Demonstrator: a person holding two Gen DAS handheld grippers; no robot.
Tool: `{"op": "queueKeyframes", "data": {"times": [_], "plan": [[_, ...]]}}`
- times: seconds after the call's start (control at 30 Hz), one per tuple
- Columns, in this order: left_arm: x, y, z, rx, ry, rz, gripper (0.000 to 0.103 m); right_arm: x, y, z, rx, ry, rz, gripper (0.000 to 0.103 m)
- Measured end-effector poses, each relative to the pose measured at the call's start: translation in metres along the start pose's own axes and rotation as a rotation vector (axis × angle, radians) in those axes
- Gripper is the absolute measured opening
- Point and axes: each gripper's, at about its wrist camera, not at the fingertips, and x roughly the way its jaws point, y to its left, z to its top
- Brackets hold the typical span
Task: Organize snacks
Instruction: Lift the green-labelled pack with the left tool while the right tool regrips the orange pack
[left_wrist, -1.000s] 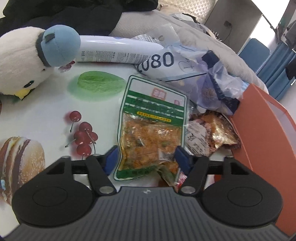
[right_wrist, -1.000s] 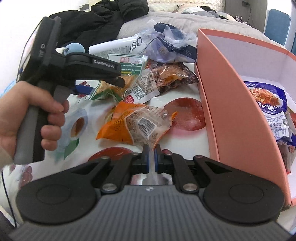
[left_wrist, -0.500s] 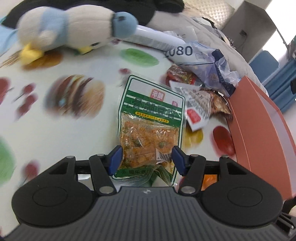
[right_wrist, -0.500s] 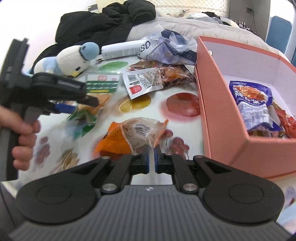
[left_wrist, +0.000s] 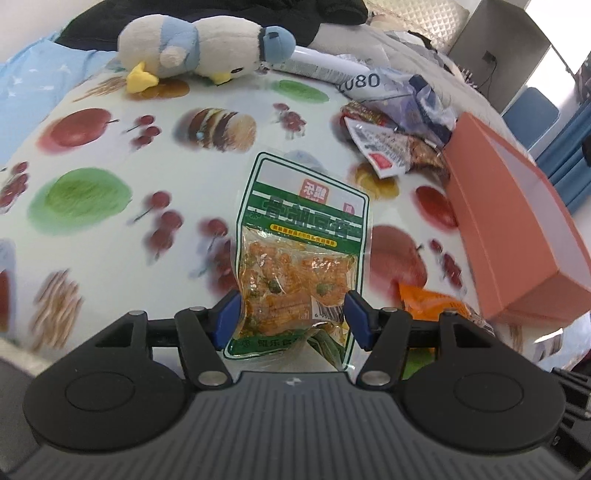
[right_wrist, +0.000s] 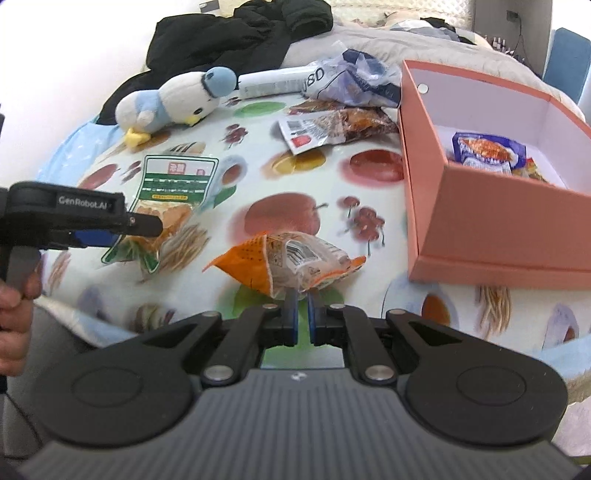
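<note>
My left gripper (left_wrist: 291, 317) is shut on the sides of a green-and-clear snack packet (left_wrist: 301, 254) and holds it above the fruit-print tablecloth; the packet also shows in the right wrist view (right_wrist: 166, 206). My right gripper (right_wrist: 300, 319) is shut on the edge of an orange-and-clear snack packet (right_wrist: 291, 262), lifted off the cloth. The pink box (right_wrist: 491, 206) stands at the right, open, with several packets (right_wrist: 487, 151) inside. A brown snack packet (right_wrist: 332, 127) lies on the table near the box's far corner.
A plush penguin (right_wrist: 173, 101) lies at the back left. A white tube (right_wrist: 273, 83) and a blue plastic bag (right_wrist: 354, 79) lie behind the brown packet. Black clothes (right_wrist: 240, 33) are piled beyond. The table's front edge (right_wrist: 498, 343) is close below my right gripper.
Both grippers have pulled back and up, carrying their packets away from the pile. The green packet has left the table and the box interior has come into view.
</note>
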Motion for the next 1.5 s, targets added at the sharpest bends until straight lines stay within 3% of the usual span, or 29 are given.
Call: {"op": "queueKeyframes", "data": {"times": [0.07,0.17,0.2,0.23,0.3,0.47,0.63,0.93,1.27,1.5], "plan": [[-0.003,0.000,-0.007,0.010,0.008,0.014,0.066,-0.002,-0.001,-0.004,0.003,0.023,0.022,0.010],[-0.002,0.001,-0.014,0.008,0.012,0.039,0.076,-0.004,-0.003,-0.007,0.003,0.059,0.081,0.013],[-0.002,0.002,-0.015,0.004,0.009,0.038,0.076,-0.005,-0.003,-0.008,-0.007,0.067,0.092,0.030],[-0.003,0.003,-0.016,-0.006,0.005,0.035,0.076,-0.005,-0.004,-0.007,-0.016,0.071,0.099,0.056],[-0.003,0.004,-0.014,-0.017,-0.009,0.027,0.077,-0.008,-0.004,-0.005,-0.035,0.054,0.100,0.075],[-0.005,0.000,-0.012,0.019,-0.029,0.046,0.077,-0.005,-0.002,0.011,-0.183,0.013,0.109,0.076],[0.002,-0.001,-0.013,0.060,-0.011,0.064,0.077,0.016,0.001,0.028,-0.335,0.031,0.107,0.076],[0.013,-0.001,-0.025,0.106,0.018,0.057,0.077,0.049,0.010,0.038,-0.488,0.093,0.137,0.076],[0.020,-0.006,-0.029,0.141,0.019,0.030,0.075,0.069,0.008,0.034,-0.494,0.161,0.168,0.078],[0.019,-0.016,-0.033,0.165,0.015,0.006,0.062,0.071,0.006,0.030,-0.442,0.129,0.154,0.078]]}}
